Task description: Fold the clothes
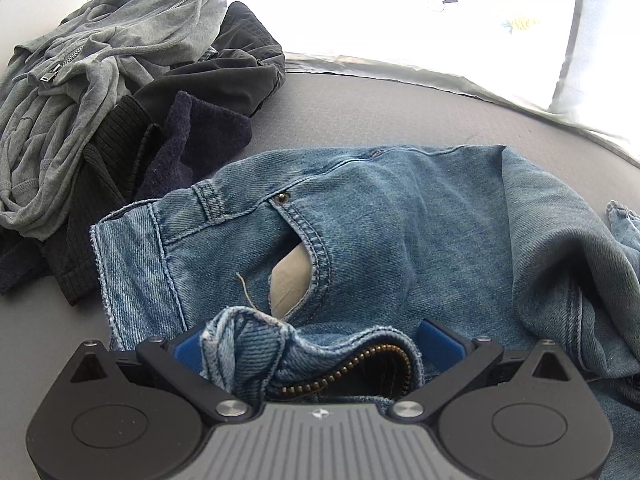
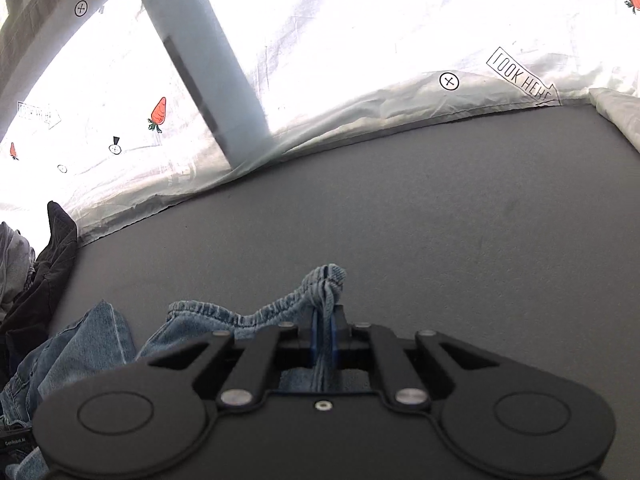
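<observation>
your right gripper (image 2: 325,320) has its jaws pinched tight on the jeans (image 1: 400,232) hem. your left gripper (image 1: 316,340) jaws stand wide around the bunched fly. jeans lie on the grey counter (image 2: 440,208), beside a clothes pile (image 1: 100,92).

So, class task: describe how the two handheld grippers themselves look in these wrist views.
Both are matte black, with round-lobed housings, silver screws and angled linkage arms leading to blue finger pads. The left gripper has a ribbed grey centre plate with a small emblem; the right gripper has a plain black one.
</observation>
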`<state>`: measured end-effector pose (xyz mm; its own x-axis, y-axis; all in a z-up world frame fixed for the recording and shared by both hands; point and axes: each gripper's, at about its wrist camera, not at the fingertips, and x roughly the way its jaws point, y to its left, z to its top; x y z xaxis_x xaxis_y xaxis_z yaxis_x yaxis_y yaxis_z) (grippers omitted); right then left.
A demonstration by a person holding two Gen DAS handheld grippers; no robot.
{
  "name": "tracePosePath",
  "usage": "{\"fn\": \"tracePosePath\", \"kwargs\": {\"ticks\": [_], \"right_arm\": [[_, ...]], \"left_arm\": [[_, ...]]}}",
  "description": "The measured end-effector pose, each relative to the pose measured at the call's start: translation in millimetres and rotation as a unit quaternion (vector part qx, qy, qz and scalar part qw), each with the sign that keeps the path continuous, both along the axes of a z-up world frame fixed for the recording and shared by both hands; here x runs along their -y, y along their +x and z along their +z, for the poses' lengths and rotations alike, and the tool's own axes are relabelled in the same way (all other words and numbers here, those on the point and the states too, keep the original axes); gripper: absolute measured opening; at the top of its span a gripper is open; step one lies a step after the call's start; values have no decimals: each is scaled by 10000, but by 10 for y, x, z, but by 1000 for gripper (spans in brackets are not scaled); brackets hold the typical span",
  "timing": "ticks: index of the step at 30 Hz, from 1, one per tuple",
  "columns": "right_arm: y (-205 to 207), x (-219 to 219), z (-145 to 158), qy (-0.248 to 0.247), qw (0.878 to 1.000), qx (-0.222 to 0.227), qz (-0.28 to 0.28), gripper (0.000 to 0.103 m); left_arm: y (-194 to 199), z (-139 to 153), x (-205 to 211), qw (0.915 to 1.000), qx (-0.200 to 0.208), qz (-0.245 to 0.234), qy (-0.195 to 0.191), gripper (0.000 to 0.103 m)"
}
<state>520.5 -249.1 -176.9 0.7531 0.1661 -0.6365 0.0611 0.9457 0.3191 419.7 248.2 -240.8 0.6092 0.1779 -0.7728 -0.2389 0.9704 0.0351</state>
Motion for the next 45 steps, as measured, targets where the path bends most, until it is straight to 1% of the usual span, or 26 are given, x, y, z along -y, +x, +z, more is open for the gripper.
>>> {"fn": "tracePosePath", "kwargs": {"ticks": [3,5,6,7,8,10,11,12,13,15,17,19,23,25,27,28,30,32,34,35,37,39,41,43,45], "right_arm": [[32,422,258,-178,9956,505,-775,7],[16,736,375,-412,9865,729,-1404,7],[12,865,386,-547,9818,739,-1665,7],[10,993,390,-688,9764,720,-1916,9],[23,1111,362,-847,9721,567,-2111,11],[10,1241,250,-968,9683,213,-2292,25],[-17,1288,182,-991,9668,50,-2356,29],[-74,1303,103,-956,9671,-76,-2355,36],[-135,1315,20,-905,9676,-202,-2350,40],[-270,1301,-144,-593,9692,-405,-2354,46],[-362,1281,-267,-185,9677,-533,-2458,48],[-411,1266,-368,97,9641,-609,-2583,49],[-399,1301,-459,819,9572,-487,-2731,52],[-352,1325,-474,1250,9508,-379,-2811,57],[-284,1333,-498,1417,9465,-357,-2877,59],[-216,1329,-505,1346,9461,-416,-2916,59],[-112,1283,-492,1118,9506,-467,-2858,62],[-19,1262,-475,923,9559,-535,-2735,60],[65,1260,-455,752,9616,-616,-2567,46],[107,1259,-446,666,9642,-656,-2483,41],[172,1289,-401,599,9701,-645,-2263,9],[207,1326,-305,594,9746,-498,-2101,7],[257,1329,-124,375,9819,-250,-1841,6],[327,1280,132,-49,9897,108,-1429,5],[358,1216,392,-562,9898,484,-1212,5]], "left_arm": [[-1,2,7,10000,15,8,12,103],[-3,2,6,10000,27,12,17,103],[-4,3,8,10000,33,15,20,103],[-5,4,9,10000,38,18,24,103],[-6,5,8,10000,43,18,26,103],[-5,5,8,10000,54,21,35,103],[-5,5,7,10000,56,24,37,103],[-3,5,6,10000,57,26,38,103],[-2,4,5,10000,57,28,38,103],[-1,3,2,10000,57,30,38,103],[3,4,0,10000,52,30,34,103],[4,4,0,10000,46,32,31,103],[4,2,3,10000,37,35,24,103],[1,1,6,10000,39,36,25,103],[0,0,4,10000,39,28,24,103],[0,-1,3,10000,40,28,24,103],[-1,-2,1,10000,41,26,25,103],[-2,-2,-3,10000,42,18,25,103],[-4,0,-4,10000,44,18,27,103],[-6,2,-4,10000,43,18,27,103],[-8,4,-6,10000,43,15,28,103],[-9,6,-10,10000,42,12,28,103],[-10,8,-12,10000,40,5,26,103],[-5,12,-14,10000,40,5,25,103],[-1,13,-18,10000,39,3,25,103]]}}
